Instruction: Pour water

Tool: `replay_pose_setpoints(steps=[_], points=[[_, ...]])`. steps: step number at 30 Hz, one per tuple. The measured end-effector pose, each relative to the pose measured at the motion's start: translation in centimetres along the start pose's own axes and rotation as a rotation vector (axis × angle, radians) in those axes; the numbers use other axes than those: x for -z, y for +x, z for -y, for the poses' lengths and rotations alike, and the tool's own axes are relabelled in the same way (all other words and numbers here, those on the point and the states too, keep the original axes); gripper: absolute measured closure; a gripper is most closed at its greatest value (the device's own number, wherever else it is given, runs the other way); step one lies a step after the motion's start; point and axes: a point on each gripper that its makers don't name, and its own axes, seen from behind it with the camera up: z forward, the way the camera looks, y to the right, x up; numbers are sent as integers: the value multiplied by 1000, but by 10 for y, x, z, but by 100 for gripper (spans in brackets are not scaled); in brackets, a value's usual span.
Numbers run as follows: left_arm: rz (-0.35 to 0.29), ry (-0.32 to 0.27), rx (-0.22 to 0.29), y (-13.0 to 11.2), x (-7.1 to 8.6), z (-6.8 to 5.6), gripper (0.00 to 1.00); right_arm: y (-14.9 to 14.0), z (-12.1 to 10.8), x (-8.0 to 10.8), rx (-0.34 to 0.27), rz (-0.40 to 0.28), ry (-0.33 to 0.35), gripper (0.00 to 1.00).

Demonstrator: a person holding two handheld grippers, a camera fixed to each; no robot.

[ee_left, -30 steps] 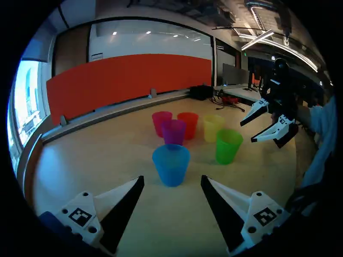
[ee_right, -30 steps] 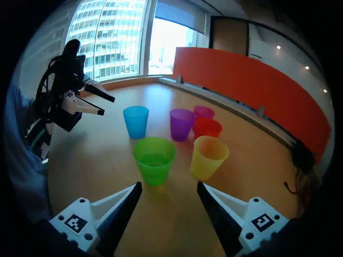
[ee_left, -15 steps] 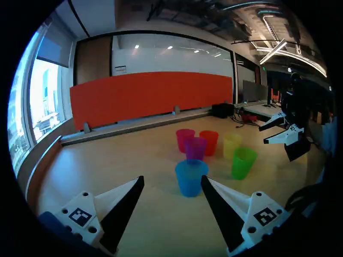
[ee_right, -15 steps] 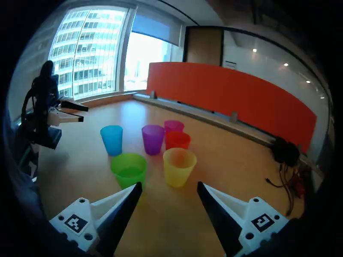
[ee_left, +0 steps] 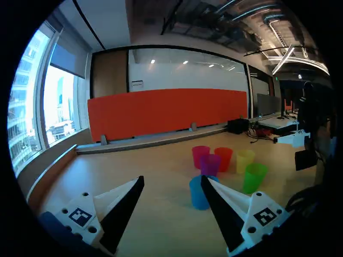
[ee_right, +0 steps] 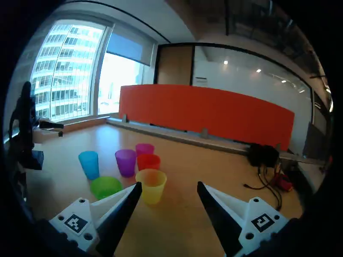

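Observation:
Several plastic cups stand clustered on the wooden table. In the left gripper view the blue cup [ee_left: 197,193] is nearest, partly behind my right finger. Behind it stand the purple [ee_left: 209,164], pink [ee_left: 200,155], red [ee_left: 223,158], yellow [ee_left: 244,160] and green [ee_left: 254,177] cups. My left gripper [ee_left: 171,180] is open and empty, raised short of the blue cup. In the right gripper view the yellow cup [ee_right: 151,185] and green cup [ee_right: 105,186] are nearest. My right gripper [ee_right: 168,185] is open and empty above the table. The left gripper [ee_right: 55,129] hangs at the far left.
A long orange panel [ee_right: 206,113] runs along the table's far edge, with tall windows [ee_right: 64,85] to one side. A black bag [ee_right: 262,155] and cables with a red object [ee_right: 281,182] lie on the table right of the cups. A person's sleeve and the right gripper [ee_left: 289,138] are at the right edge.
Both grippers have drawn back and lifted away from the cups, which now look smaller and lower in both views. Both stay open; the cups have not moved.

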Motion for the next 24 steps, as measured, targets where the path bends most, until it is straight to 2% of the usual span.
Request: replay_pose_setpoints(steps=[7,16,20,24], points=[[-83,64,17,25,3,11,2,34,-20,-2,-44,-118,-98,0],[-160,112,39,50,5,21,2,70,-43,3,-58,-250,-231,0],[-188,135,32,60,6,25,2,80,-52,8,-57,-293,-297,0],[-202,155,27,65,7,29,2,83,-61,12,-81,-317,-350,0]])
